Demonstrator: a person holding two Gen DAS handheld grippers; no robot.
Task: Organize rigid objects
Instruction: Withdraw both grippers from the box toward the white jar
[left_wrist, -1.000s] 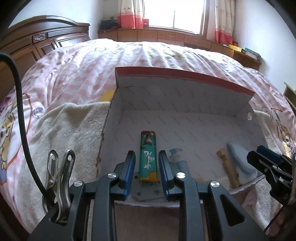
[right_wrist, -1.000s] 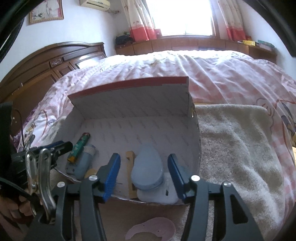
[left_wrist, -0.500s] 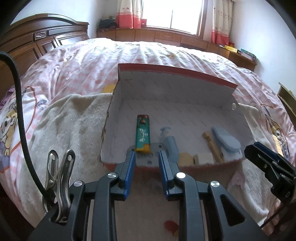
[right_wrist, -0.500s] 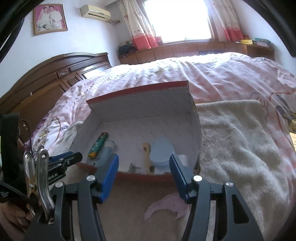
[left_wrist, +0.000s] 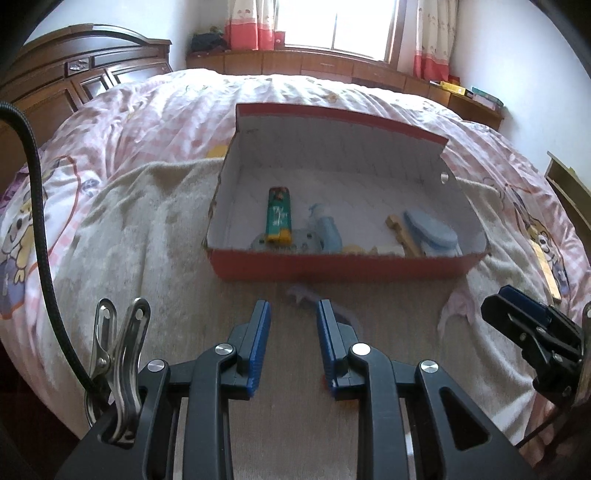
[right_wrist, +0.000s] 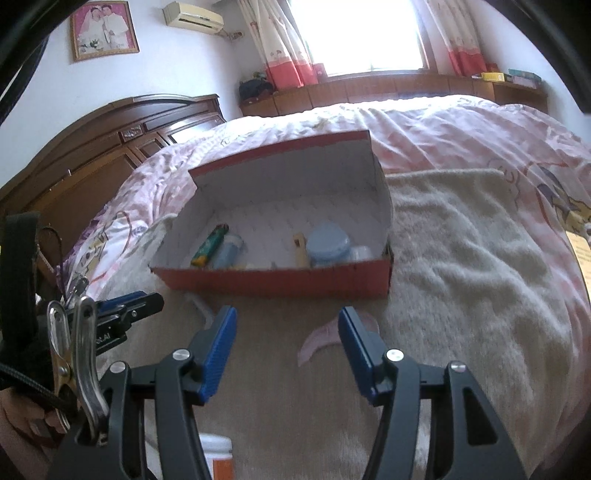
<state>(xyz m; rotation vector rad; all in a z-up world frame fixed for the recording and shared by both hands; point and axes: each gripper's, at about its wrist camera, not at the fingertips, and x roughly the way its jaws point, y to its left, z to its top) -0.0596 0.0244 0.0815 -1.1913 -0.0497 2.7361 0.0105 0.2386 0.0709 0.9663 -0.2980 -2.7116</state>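
A red cardboard box (left_wrist: 332, 265) (right_wrist: 277, 282) with a white inside lies on a beige towel (left_wrist: 147, 229) on the bed. In it lie a green lighter (left_wrist: 279, 220) (right_wrist: 210, 245), a light blue bottle (left_wrist: 328, 236) (right_wrist: 229, 251), a wooden piece (left_wrist: 402, 236) and a blue oval lid (left_wrist: 430, 230) (right_wrist: 328, 245). My left gripper (left_wrist: 293, 314) hovers over the towel in front of the box, its jaws a narrow gap apart and empty. My right gripper (right_wrist: 287, 317) is open wider, also empty, short of the box's near wall.
A pink flat piece (right_wrist: 325, 339) (left_wrist: 454, 314) and a pale lavender piece (left_wrist: 310, 295) lie on the towel before the box. An orange-and-white bottle (right_wrist: 218, 454) stands under my right gripper. The dark wooden headboard (right_wrist: 110, 155) is at the left.
Both grippers have drawn back from inside the box to the towel in front of it. The box's red near wall now shows in both views. Neither jaw gap has changed.
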